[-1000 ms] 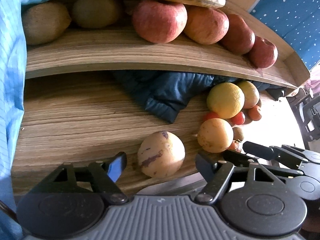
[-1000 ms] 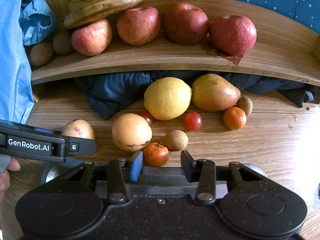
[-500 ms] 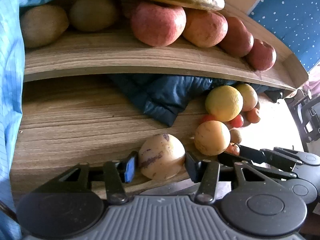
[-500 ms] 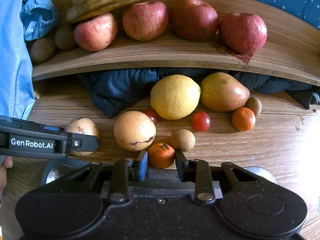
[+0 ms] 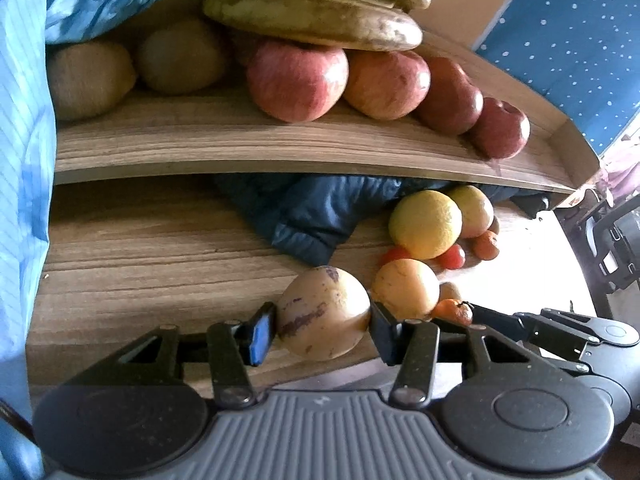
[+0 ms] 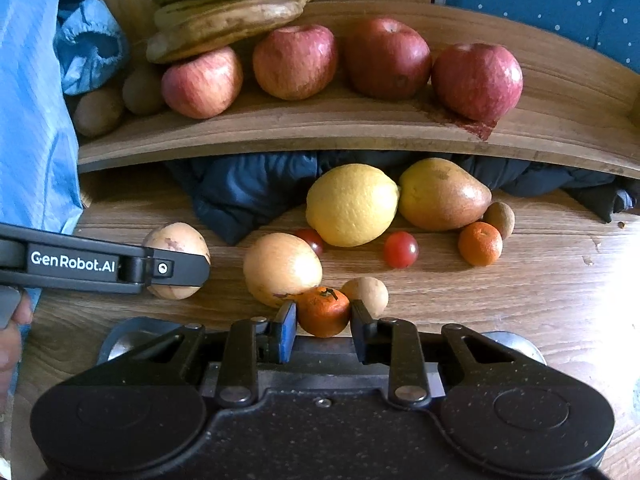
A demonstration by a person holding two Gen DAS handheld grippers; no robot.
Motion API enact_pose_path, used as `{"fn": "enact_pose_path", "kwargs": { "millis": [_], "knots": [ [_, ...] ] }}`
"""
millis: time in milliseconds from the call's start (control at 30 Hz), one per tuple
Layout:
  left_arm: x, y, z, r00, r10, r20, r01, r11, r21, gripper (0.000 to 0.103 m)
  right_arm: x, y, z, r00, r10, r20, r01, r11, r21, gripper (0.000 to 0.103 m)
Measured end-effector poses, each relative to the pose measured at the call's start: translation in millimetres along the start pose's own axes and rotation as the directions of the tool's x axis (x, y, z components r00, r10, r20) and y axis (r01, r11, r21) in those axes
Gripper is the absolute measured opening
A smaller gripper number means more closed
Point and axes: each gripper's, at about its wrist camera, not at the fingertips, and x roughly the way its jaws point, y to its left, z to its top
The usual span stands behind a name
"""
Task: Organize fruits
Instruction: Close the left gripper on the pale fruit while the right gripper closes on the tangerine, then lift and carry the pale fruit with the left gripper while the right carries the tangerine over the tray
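- Left tongs [image 5: 323, 326]: clamped on a pale speckled fruit [image 5: 323, 314] low over the bench [image 5: 140, 264].
- Right tongs [image 6: 323, 324]: clamped on a small tangerine [image 6: 323, 312] at the bench's near edge.
- Shelf [image 6: 360, 128] above: four apples [image 6: 295, 62], bananas [image 6: 228, 12].

Left tongs [image 5: 323, 330]: black linkage arms with silver pivot screws, two round black housings, and a grey ribbed plate between the housings. One finger [image 5: 261, 334] carries a blue pad; the other is black.

Right tongs [image 6: 323, 322]: the same black linkage and silver screws, on a speckled black body with a small screw at its centre. One blue pad here too.

From the right wrist view, white "GenRobot.AI" lettering runs along the left tongs' black side bar. Bare skin of the left hand [image 6: 10, 338] shows below that bar.
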Motion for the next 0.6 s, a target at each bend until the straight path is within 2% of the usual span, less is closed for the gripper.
{"fn": "enact_pose_path", "kwargs": {
  "millis": [267,600],
  "knots": [
    [-16.9,-9.8,-11.8,1.0,-0.001,0.024,0.001,1.0,0.006,0.054,-19.3,3.3,-5.9,0.999,0.021,0.035,-0.021,1.0,-0.012,0.03],
    [-34.9,-16.5,-40.2,0.999,0.022,0.036,-0.021,0.999,-0.025,0.054,-46.7,15.6,-27.3,0.994,0.092,0.058,-0.088,0.994,-0.07,0.03]
  ]
}}
